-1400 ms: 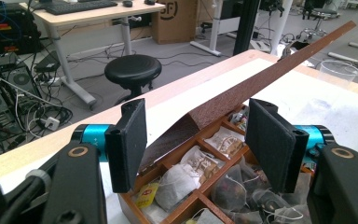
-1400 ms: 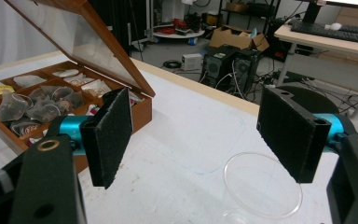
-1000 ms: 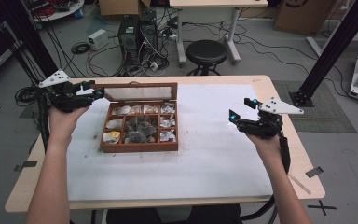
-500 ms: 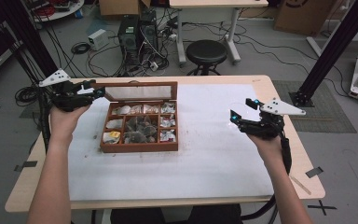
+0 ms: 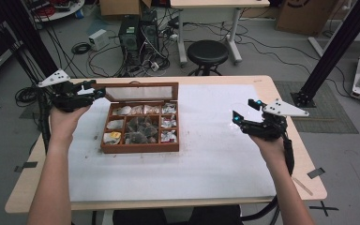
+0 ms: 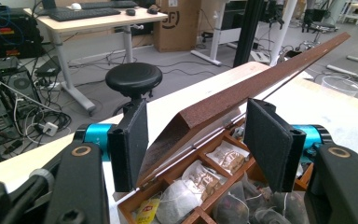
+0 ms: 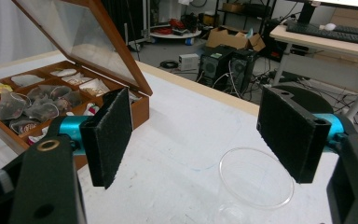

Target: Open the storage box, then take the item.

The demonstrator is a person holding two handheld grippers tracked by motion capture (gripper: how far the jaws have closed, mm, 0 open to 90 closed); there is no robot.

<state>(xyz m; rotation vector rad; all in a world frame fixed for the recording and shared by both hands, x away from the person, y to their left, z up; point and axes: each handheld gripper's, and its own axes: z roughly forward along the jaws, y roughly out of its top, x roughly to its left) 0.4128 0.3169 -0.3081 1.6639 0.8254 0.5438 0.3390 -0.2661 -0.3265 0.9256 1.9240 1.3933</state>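
The wooden tea box (image 5: 140,126) sits on the white mat (image 5: 206,154) at the table's left-centre, its glass lid (image 6: 261,81) raised and tilted. The lid's corner lies between the pads of the left gripper (image 6: 198,140) — jaws apart, no pressure evident. The right gripper (image 7: 200,140) hovers wide open above a clear plastic cup (image 7: 255,183), well apart from the box. Recommended practice: close squarely on the lid's wooden frame, not the glass, and swing it slowly about its hinge — avoid dragging the box.

**Little legible print**

A brown cardboard box (image 6: 176,23) behind the desks bears dark letters reading roughly "GF" (partly cut off). A tea sachet (image 6: 149,208) in the wooden box carries print too small to read.
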